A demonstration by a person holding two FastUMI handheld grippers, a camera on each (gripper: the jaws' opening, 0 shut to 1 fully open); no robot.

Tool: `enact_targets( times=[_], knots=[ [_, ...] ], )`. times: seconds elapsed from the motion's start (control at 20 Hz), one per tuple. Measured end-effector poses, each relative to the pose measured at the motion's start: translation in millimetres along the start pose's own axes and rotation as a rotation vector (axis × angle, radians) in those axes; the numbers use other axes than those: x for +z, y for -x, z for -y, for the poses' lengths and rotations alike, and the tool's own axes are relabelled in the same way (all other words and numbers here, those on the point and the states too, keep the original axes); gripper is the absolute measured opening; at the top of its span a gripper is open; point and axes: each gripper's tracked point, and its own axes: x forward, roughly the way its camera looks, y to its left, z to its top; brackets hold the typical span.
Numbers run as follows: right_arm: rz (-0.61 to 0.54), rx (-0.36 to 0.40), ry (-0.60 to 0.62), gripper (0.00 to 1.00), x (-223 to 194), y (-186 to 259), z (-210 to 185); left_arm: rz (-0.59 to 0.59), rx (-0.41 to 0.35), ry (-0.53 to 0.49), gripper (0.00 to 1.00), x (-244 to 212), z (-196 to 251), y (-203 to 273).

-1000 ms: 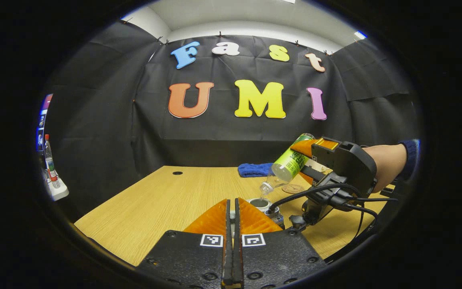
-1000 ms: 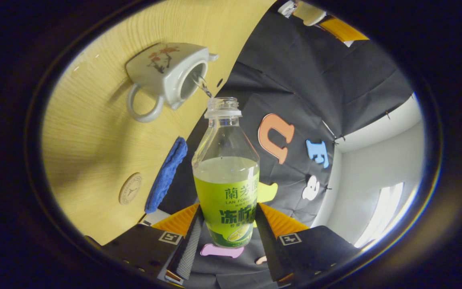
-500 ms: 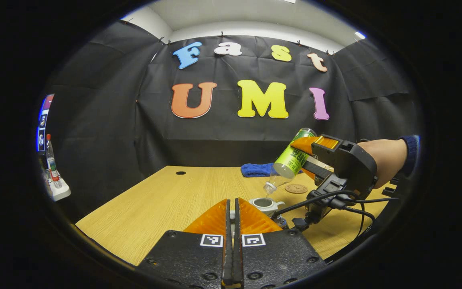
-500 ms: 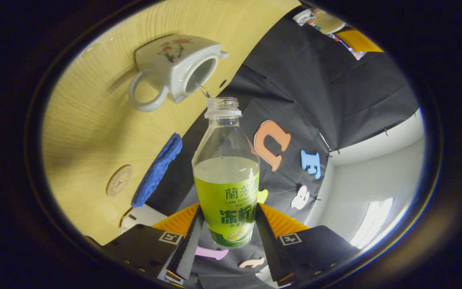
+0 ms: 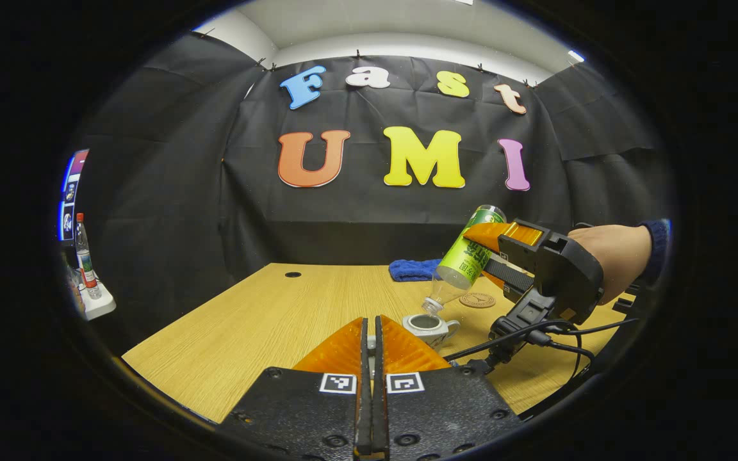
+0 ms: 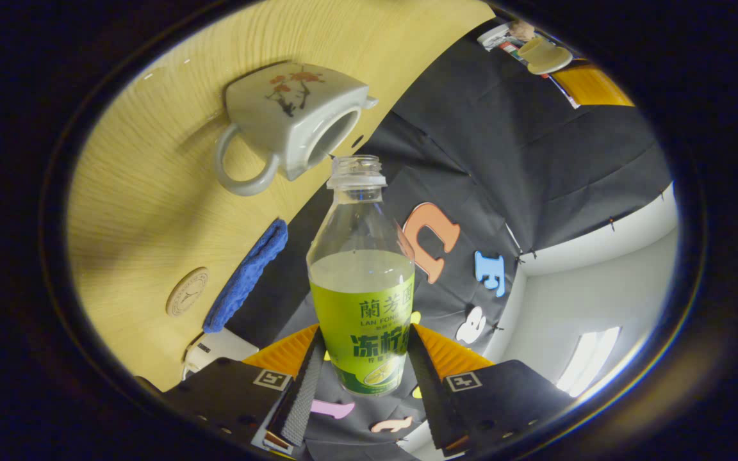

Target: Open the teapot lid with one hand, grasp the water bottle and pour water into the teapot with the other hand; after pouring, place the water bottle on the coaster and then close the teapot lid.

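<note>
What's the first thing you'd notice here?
The clear plastic bottle with the green label, clamped in the right gripper and tipped mouth-down over the open white ceramic teapot. Behind, on the wooden table, lie a round brown coaster and a blue cloth.

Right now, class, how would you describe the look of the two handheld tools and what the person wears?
Each tool has a black body with square black-and-white markers near the fingers. The right tool trails black cables from its underside. A dark blue sleeve covers the wrist behind the hand. The left tool shows ribbed finger backs.

Dark blue sleeve (image 5: 657, 246), black tongs housing.
</note>
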Motion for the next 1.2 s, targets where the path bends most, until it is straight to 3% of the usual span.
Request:
enact_targets(
  times=[0.25,0.75,1.2],
  knots=[
    [-0.006,0.008,-0.089,0.72,-3.1,4.7,-10.3,0.009,0.011,-0.001,0.03,1.7,-0.8,-0.7],
    [-0.005,0.305,-0.852,0.72,22.1,27.1,-69.2,0.056,0.034,-0.025,0.04,26.8,16.9,0.9],
    [-0.125,0.45,-1.548,0.75,-30.0,16.3,-86.4,0.06,-0.016,-0.043,0.04,34.2,51.9,-12.2]
  ],
)
